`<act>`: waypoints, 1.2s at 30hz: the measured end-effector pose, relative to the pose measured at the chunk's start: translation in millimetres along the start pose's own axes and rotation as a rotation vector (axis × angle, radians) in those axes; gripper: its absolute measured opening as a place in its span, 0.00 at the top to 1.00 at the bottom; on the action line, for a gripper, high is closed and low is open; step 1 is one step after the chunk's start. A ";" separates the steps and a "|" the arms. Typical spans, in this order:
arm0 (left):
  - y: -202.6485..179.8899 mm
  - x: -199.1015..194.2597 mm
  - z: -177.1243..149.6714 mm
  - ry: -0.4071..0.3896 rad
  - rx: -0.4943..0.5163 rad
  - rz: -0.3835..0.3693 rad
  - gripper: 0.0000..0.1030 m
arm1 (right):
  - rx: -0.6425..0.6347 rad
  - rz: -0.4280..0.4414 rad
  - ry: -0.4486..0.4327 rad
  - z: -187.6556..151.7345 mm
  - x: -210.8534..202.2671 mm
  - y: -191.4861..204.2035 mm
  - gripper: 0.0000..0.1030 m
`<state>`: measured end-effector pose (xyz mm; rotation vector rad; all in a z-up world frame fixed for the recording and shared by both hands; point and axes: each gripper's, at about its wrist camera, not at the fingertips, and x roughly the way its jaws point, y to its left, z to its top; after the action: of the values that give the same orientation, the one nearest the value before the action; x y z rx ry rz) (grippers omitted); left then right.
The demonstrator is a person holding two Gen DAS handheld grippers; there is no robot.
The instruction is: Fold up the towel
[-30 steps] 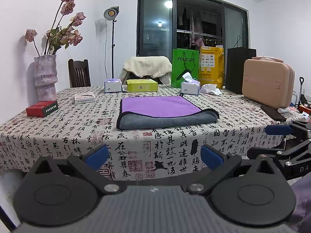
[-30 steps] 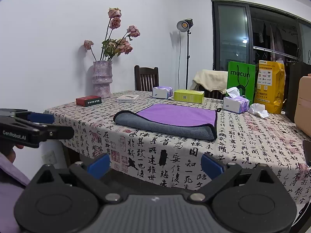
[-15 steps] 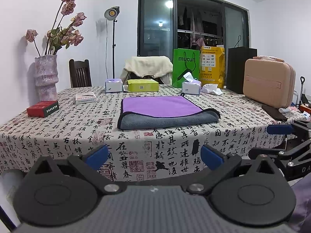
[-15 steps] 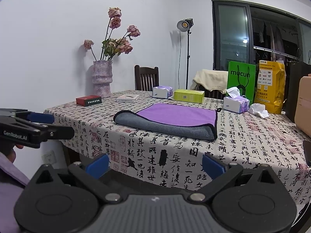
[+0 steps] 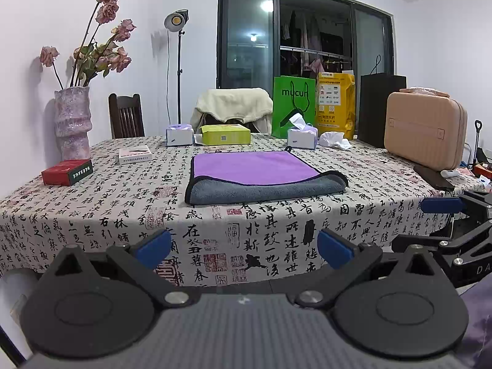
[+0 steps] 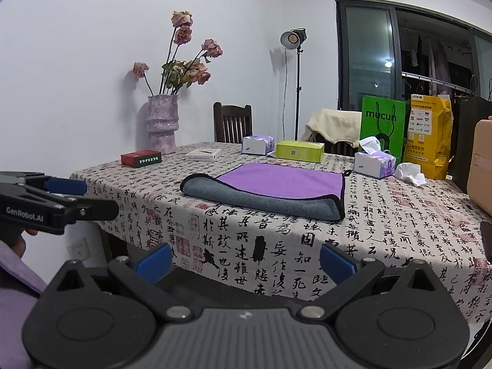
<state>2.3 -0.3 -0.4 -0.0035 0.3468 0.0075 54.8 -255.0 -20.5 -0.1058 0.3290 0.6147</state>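
Both my grippers, left (image 5: 243,247) and right (image 6: 246,259), hang spread and empty short of the table (image 5: 92,215); pinching only the towel's (image 5: 258,176) top layer could undo its fold.

Home, dining/living room. Tabletop (image 5: 92,209) under a calligraphy-print cloth, dark wooden chair (image 5: 126,115) pushed in at the far side, another chair with a cream blanket (image 5: 233,104) draped over it. Pink vase (image 5: 72,120) with dried roses (image 5: 106,52) by the white wall. Household clutter on the tabletop: tissue boxes (image 5: 302,136), yellow-green box (image 5: 225,133), red box (image 5: 67,172), green shopping bag (image 5: 292,106), yellow bag (image 5: 335,104), beige hard case (image 5: 424,132). Behind, dark glass sliding doors (image 5: 252,37) to a balcony with clothes hanging on a rail (image 5: 310,55). Studio lamp on a stand (image 5: 176,20) in the corner, wall socket (image 6: 78,247) low down.
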 end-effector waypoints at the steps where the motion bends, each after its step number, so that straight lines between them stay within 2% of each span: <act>1: -0.1 0.1 0.1 0.000 0.000 0.000 0.00 | 0.000 0.000 0.000 -0.5 0.2 0.6 0.00; 36: -2.9 2.2 -2.5 0.010 0.006 0.001 0.00 | 0.001 0.000 0.003 -2.3 1.0 1.8 0.00</act>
<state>3.6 -3.1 -3.6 0.0026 0.3572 0.0072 53.9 -253.4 -23.0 -0.1062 0.3321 0.6145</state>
